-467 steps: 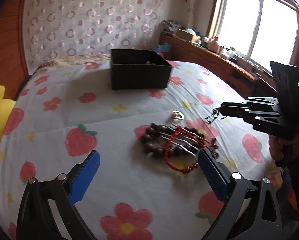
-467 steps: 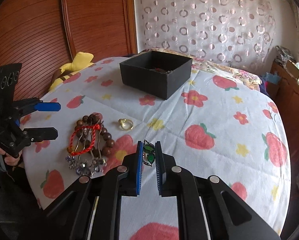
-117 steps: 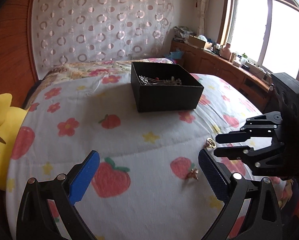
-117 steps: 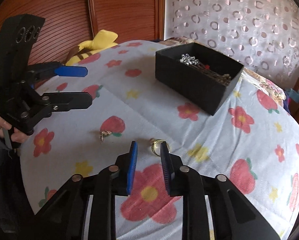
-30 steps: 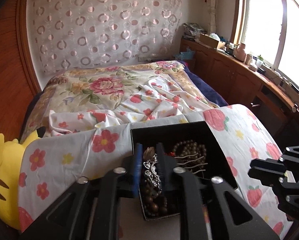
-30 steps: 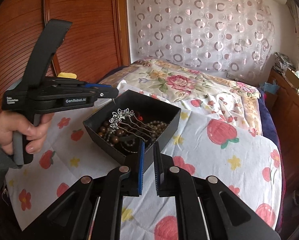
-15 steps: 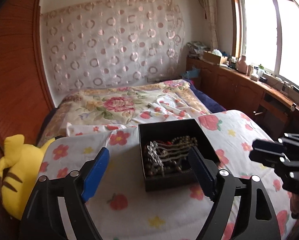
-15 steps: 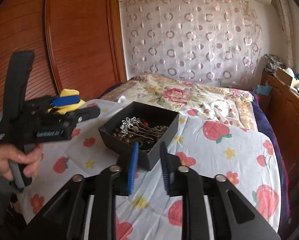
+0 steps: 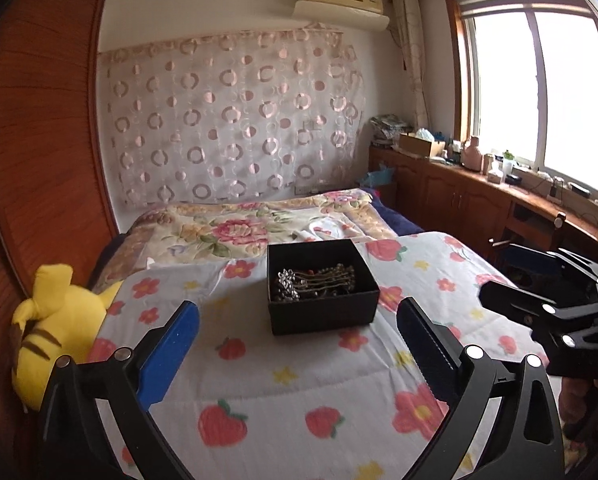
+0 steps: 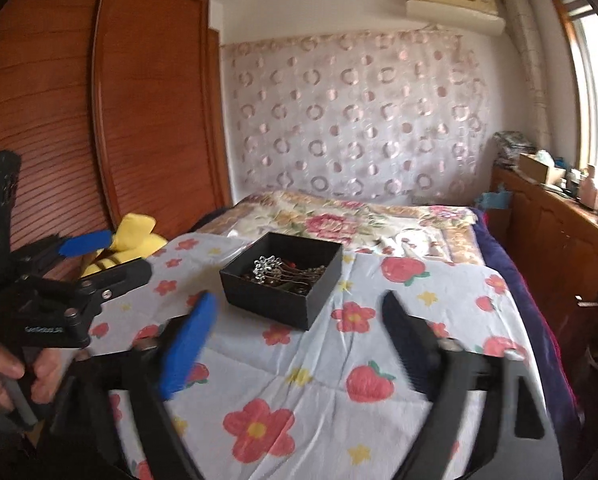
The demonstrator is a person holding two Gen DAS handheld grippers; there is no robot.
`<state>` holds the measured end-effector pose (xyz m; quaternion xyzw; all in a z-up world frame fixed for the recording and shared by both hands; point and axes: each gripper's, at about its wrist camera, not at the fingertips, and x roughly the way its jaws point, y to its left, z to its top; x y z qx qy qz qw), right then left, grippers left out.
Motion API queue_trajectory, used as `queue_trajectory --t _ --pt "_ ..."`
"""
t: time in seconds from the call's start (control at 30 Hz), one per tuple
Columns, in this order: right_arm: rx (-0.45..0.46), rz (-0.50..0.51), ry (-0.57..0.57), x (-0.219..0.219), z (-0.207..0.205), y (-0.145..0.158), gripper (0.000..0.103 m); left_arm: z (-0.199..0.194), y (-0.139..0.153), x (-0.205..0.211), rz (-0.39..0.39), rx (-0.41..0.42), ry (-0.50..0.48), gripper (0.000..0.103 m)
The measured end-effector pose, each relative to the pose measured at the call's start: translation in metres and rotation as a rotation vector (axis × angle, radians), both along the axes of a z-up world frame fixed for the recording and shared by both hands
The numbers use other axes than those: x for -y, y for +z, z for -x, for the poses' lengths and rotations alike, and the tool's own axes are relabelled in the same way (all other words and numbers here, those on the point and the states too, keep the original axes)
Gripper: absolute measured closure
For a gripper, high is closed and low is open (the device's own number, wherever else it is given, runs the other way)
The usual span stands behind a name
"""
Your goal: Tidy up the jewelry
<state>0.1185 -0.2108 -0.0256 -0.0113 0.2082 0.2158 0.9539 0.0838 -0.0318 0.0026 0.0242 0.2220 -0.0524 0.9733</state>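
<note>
A black box [image 9: 323, 316] stands on the flowered sheet [image 9: 299, 408] and holds a silver hairpin [image 9: 289, 282], beads and other jewelry. It also shows in the right wrist view [image 10: 275, 300]. My left gripper [image 9: 297, 332] is open and empty, pulled back in front of the box. My right gripper [image 10: 297, 332] is open and empty, also back from the box. The right gripper shows at the right edge of the left wrist view [image 9: 547, 292]. The left gripper shows at the left of the right wrist view [image 10: 95, 256].
A yellow plush toy [image 9: 55, 316] lies at the bed's left edge by the wooden wardrobe [image 10: 79, 120]. A floral quilt [image 9: 251, 228] lies behind the box. A wooden counter [image 9: 479, 196] with small items runs under the window on the right.
Both grippers have drawn further back from the box. The right gripper has opened wide. The left gripper stays open after dropping its piece in the box.
</note>
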Motion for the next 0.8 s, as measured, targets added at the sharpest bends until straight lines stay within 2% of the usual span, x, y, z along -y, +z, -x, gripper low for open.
queue_trajectory --t 0.03,0.2,0.33,0.8 --pt "0.007 -0.015 -0.021 0.004 0.007 0.000 0.002 0.007 0.000 -0.001 0.011 0.002 0.008 0.008" --pt "0.007 -0.054 -0.075 0.014 0.025 -0.002 0.002 0.026 -0.004 -0.003 -0.006 0.005 0.050 0.008" --pt "0.016 -0.047 -0.106 0.016 0.035 -0.005 0.002 0.038 -0.004 -0.005 -0.008 0.013 0.074 0.008" --pt "0.021 -0.036 -0.112 0.011 0.039 -0.007 0.002 0.045 -0.012 -0.015 0.013 -0.010 0.098 0.008"
